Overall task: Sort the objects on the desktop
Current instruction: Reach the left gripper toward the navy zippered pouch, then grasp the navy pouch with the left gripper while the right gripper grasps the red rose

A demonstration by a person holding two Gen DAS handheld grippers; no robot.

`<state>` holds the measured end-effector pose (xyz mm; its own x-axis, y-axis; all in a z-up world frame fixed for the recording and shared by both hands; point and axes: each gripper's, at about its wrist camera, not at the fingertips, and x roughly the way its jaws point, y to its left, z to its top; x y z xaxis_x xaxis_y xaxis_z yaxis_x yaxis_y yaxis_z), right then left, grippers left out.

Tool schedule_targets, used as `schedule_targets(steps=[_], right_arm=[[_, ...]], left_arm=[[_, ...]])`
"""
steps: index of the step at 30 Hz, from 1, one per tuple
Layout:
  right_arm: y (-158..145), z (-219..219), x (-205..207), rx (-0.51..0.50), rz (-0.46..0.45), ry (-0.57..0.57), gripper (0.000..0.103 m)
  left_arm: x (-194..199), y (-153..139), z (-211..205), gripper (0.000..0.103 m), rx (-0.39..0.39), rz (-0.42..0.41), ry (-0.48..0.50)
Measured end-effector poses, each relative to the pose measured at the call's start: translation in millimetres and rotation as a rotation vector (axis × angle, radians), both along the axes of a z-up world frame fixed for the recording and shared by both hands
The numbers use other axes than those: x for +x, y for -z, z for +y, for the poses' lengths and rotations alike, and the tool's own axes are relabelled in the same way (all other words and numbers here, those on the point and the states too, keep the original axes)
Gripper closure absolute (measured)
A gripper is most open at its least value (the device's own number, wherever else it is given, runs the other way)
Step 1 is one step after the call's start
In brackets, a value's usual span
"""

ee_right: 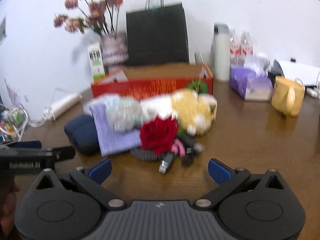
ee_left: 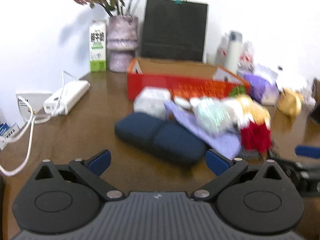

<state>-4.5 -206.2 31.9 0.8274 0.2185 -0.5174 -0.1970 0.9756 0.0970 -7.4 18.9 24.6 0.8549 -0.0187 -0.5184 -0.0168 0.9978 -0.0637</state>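
Both grippers are hovering low over the brown worktop (ee_right: 250,140), each with its blue-tipped fingers spread wide and holding nothing: the left gripper (ee_left: 158,161) is facing a navy pouch (ee_left: 160,138), the right gripper (ee_right: 160,169) a tangle of cable plugs (ee_right: 180,154). The clutter to be sorted is lying in a heap mid-worktop, just in front of an open red cardboard box (ee_right: 152,86): a lilac cloth (ee_right: 114,136) is draping over the pouch, a pale shiny bundle (ee_right: 124,114) is resting on the cloth, a red rose (ee_right: 158,134) and a yellow-and-white plush toy (ee_right: 192,110) are lying beside it. A yellow mug (ee_right: 288,98) and a purple tissue box (ee_right: 250,84) are sitting to the right, well apart from the heap. Both views are blurring.
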Motion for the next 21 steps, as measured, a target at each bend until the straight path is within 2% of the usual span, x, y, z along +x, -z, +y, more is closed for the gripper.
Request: schedule_targets(steps=[3,6,8,10,11,12,13,15,20,21], right_arm=[[-2,-1,17,-0.023,-0.003,0.015,0.002],[-4,-2,37,0.002,0.013,0.002,0.004],[-4,0,47,0.012,0.028,-0.011,0.006],[-2,5,57,0.008,0.043,-0.016,0.017],[-1,7,62,0.004,0.052,-0.021,0.019],[0,10,64,-0.002,0.058,-0.024,0.027],[2,11,66,-0.012,0.067,-0.030,0.040],[2,15,64,-0.057,0.062,-0.020,0.051],[1,2,42,-0.015,0.048,-0.022,0.052],[-2,-1,35,-0.005,0.033,-0.026,0.052]], left_arm=[[43,-5,2,0.000,-0.009,0.096,-0.027],[77,-4,2,0.000,0.003,0.133,-0.111],[94,-1,-1,0.000,-0.002,0.156,-0.125],[104,3,-4,0.000,-0.001,0.168,-0.145],[102,4,-6,0.000,0.010,0.165,-0.144],[98,6,-7,0.002,0.019,0.146,-0.130],[92,8,-5,0.006,0.022,0.124,-0.112],[78,10,0,0.008,0.021,0.103,-0.083],[42,5,23,0.013,0.021,0.112,-0.069],[33,3,27,0.018,0.018,0.107,-0.056]])
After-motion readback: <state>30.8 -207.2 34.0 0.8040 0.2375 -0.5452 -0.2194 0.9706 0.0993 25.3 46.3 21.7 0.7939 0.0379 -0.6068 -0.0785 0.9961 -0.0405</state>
